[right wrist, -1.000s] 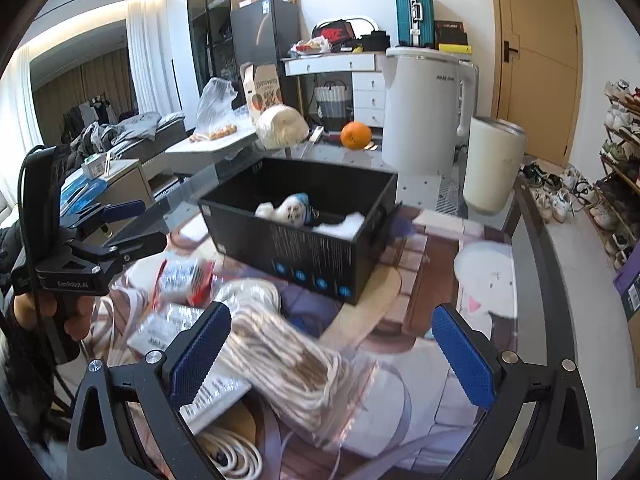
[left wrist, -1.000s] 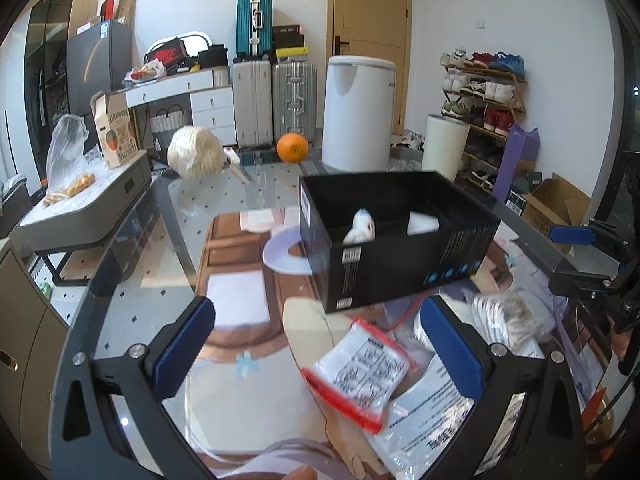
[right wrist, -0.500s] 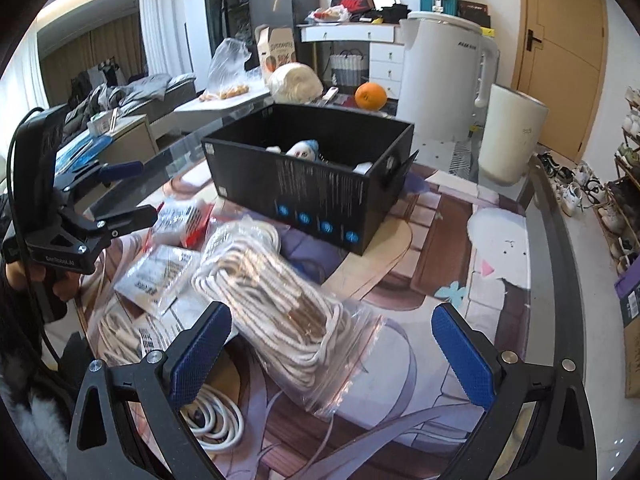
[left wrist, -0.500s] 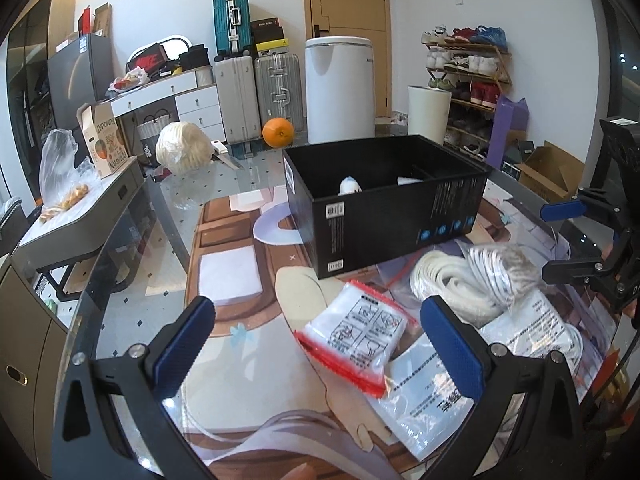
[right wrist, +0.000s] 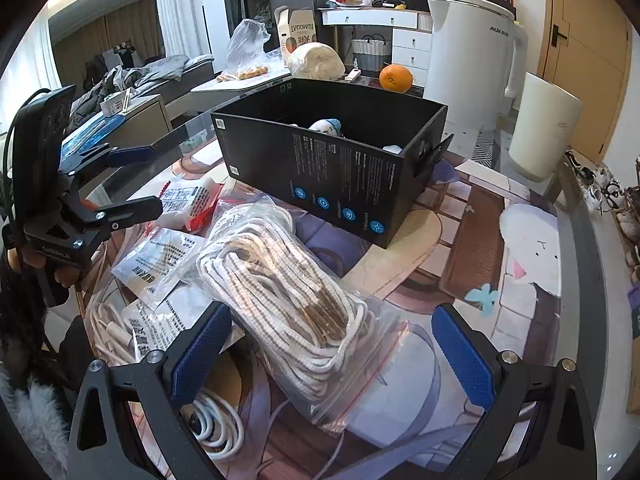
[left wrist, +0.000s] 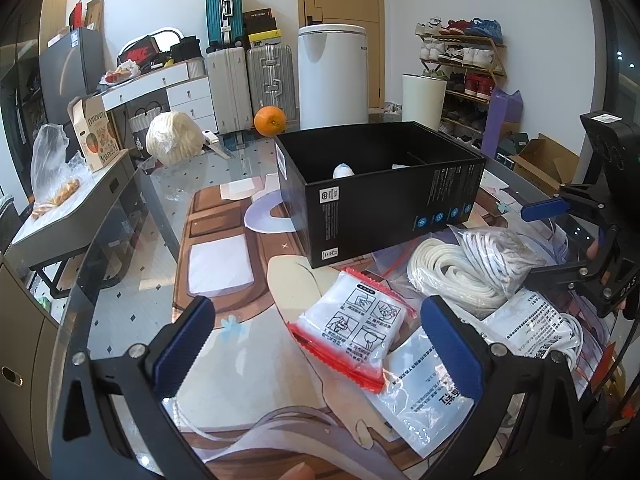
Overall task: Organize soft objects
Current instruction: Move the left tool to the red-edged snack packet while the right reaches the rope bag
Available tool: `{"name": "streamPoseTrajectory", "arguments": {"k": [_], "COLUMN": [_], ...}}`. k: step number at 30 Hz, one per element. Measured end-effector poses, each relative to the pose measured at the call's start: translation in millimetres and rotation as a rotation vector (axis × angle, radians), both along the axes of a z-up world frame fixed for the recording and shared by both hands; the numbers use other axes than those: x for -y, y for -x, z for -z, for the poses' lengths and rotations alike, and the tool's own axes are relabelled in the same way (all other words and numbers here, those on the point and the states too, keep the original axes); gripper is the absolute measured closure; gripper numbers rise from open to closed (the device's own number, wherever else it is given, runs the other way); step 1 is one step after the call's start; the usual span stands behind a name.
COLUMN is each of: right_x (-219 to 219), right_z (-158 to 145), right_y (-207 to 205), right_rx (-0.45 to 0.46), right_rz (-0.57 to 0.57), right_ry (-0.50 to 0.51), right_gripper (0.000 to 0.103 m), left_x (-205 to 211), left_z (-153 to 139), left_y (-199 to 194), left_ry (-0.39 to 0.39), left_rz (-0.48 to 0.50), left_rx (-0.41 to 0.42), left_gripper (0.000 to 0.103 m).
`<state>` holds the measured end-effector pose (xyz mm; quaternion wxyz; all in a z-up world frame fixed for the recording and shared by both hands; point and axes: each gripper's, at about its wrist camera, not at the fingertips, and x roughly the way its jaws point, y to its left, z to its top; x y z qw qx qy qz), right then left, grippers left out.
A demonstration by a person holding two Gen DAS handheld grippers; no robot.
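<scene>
Bagged rope [right wrist: 280, 292] lies on the table in front of the black box [right wrist: 332, 168], under my right gripper [right wrist: 328, 354], fingers spread wide, holding nothing. My left gripper [left wrist: 316, 344], equally wide and empty, hovers above a red-edged packet [left wrist: 356, 338]. Both have drawn back since a second ago.

At my twelve o'clock, the box [left wrist: 384, 196] is showing matt black card. Glossy clear plastic is wrapping the ribbed white cord bundle [right wrist: 280, 296]. My finger pads [right wrist: 460, 360] are presenting textured blue rubber.
</scene>
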<state>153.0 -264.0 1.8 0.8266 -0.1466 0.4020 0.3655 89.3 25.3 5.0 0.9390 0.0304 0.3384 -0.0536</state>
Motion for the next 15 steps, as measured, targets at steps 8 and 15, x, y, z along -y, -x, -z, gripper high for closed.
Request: {"name": "streamPoseTrajectory", "arguments": {"k": [8,15], "right_x": [-13,-24], "right_z": [9,10], "right_y": [-15,-22], "right_rx": [-0.078,-0.128], "right_rz": [-0.070,-0.100], "right_ry": [-0.042,-0.071], "right_gripper": [0.001,0.002], "left_x": [-2,-6], "left_z": [2,3], "left_y": [-2,-5], "left_ry": [0.023,0.052], "left_rz": [0.008,-0.008], "left_rx": [-0.018,-0.031], "left_gripper": [0.000,0.000]}}
